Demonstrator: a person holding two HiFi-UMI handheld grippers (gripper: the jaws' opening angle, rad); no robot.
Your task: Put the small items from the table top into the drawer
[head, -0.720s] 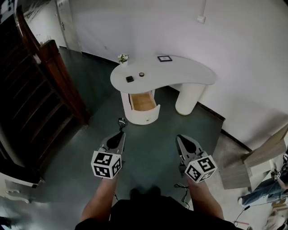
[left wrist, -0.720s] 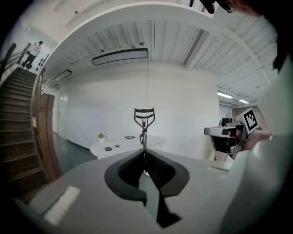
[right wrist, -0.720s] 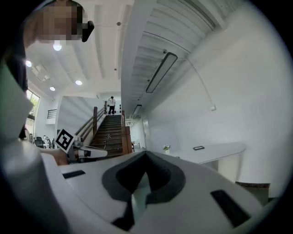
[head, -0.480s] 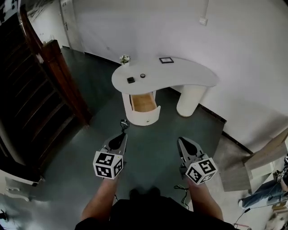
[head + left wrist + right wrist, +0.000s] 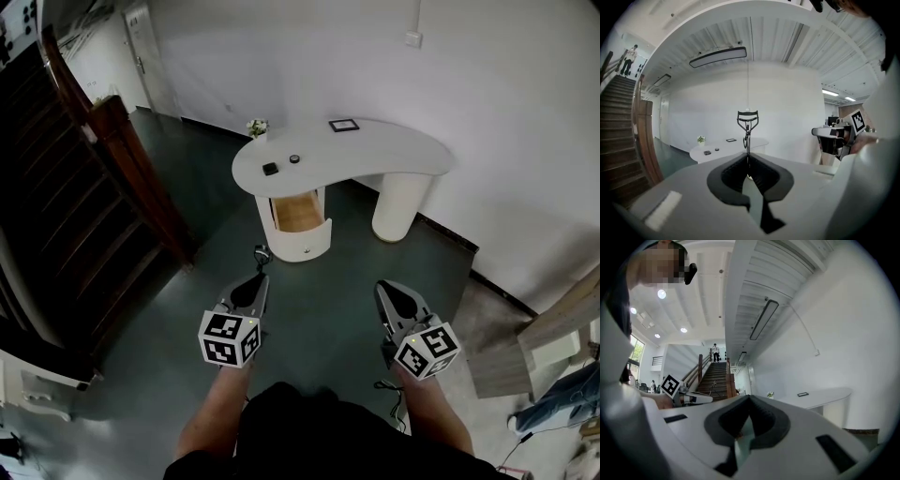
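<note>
Two grippers sit low in the head view, both well apart from the table.

My left gripper [image 5: 256, 281] is pinched on an eyelash curler [image 5: 747, 124]. It is thin dark metal with a curved clamp frame at the top and a loop lower on the stem. It stands straight up out of the jaws.

My right gripper [image 5: 384, 289] has its jaws pressed together on nothing.

Step in hand, as I judge it: carrying the curler to the drawer [image 5: 298, 214]. The drawer is pulled open at upper centre, pale wood inside, with a white rounded front. The floor [image 5: 309, 309] between is dark dull green.

The table [image 5: 394, 155] is white and smooth, a kidney-shaped top on round pedestals. At its left end lie a small black square item [image 5: 270, 169] and, near it, a small round item [image 5: 294, 158]. Both are too small to identify. Farther back are a dark flat frame [image 5: 343, 125] and a small potted plant [image 5: 256, 127].

The next move calls for closing the gap, lowering the curler over the open drawer, then spreading the left jaws. The curler is thin and light and is likely to tip once let go.
</note>
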